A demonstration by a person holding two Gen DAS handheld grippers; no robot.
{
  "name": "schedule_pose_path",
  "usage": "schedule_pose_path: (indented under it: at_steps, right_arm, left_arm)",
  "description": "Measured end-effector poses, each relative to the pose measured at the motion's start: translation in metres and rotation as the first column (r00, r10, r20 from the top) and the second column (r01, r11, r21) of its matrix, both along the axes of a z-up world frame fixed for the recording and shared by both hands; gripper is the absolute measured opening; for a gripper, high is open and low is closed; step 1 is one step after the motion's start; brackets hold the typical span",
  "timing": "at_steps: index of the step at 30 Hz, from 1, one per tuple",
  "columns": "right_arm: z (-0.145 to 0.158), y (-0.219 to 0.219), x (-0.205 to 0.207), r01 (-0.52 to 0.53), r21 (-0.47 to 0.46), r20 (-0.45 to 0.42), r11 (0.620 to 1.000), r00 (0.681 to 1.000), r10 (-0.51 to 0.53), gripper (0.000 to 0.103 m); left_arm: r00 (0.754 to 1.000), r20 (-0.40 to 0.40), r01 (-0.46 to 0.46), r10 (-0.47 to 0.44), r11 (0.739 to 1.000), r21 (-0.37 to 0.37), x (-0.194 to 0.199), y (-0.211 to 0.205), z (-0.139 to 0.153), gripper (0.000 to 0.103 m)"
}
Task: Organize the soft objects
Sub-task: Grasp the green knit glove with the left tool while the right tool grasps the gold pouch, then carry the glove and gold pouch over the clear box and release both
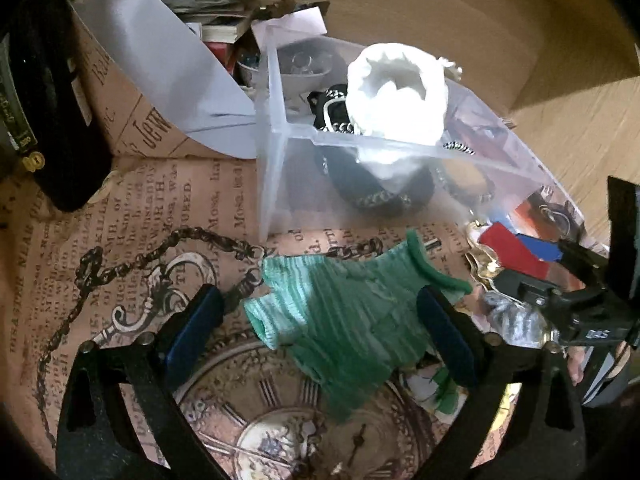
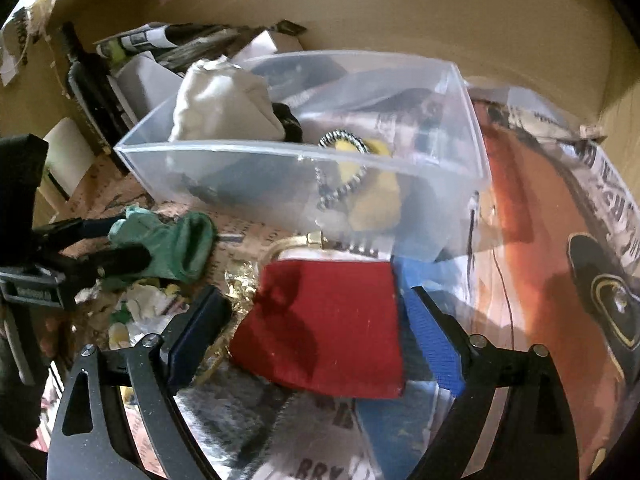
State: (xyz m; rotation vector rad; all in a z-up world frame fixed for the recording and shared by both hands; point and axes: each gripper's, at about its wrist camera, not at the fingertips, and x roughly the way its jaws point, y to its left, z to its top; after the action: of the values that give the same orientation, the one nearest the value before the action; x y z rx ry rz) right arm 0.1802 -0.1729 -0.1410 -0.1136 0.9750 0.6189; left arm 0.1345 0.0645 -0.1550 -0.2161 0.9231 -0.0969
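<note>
A ribbed green knit garment (image 1: 344,320), soft and crumpled with a darker rolled collar, lies on paper printed with old newsprint and a clock face (image 1: 120,216), which lines the floor of a cardboard box (image 1: 440,8). Just behind it stands a clear, rigid plastic bin (image 1: 276,168) with a divider; a bunched white cloth (image 1: 396,92) pokes above its rim, with dark chain-trimmed pieces and something yellow (image 2: 372,184) seen through the cloudy wall. A dark metal chain (image 1: 132,264) snakes across the paper to the left of the garment, and stacked booklets and a curled white sheet (image 1: 160,52) crowd the far corner. To the right, a flat red felt-like pouch (image 2: 328,320) with a gold clasp lies over a blue piece (image 2: 436,344), hard against the bin's front. The left hand-held gripper (image 1: 320,320) stands wide apart astride the green garment, its right pad touching the fabric near the collar. The right hand-held gripper (image 2: 320,320) is likewise spread wide, a finger on either side of the red pouch; whether the pads touch it I cannot tell.
</note>
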Motion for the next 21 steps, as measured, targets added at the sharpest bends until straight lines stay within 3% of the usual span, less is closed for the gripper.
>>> schedule_pose_path:
  at_steps: [7,10,15,21]
  right_arm:
    - [0.003,0.003,-0.007,-0.006,-0.023,0.045,1.000,0.999,0.007,0.061]
    - [0.006,0.001,-0.011,-0.018,-0.018,0.069,1.000,0.997,0.019,0.046]
    - [0.015,-0.003,-0.016,-0.021,0.010,0.099,1.000,0.995,0.020,0.017]
    - [0.023,-0.008,-0.019,-0.010,0.046,0.119,0.999,0.993,0.004,0.011]
  left_arm:
    - [0.999,0.017,0.035,-0.036,0.999,0.039,-0.006,-0.013,0.002,0.051]
    - [0.999,0.019,0.040,-0.040,0.999,0.025,-0.011,-0.019,0.003,0.042]
    - [0.998,0.055,0.027,-0.027,1.000,0.011,-0.019,-0.015,0.013,0.036]
    - [0.988,0.153,0.017,-0.021,0.999,0.027,-0.038,-0.010,0.049,0.035]
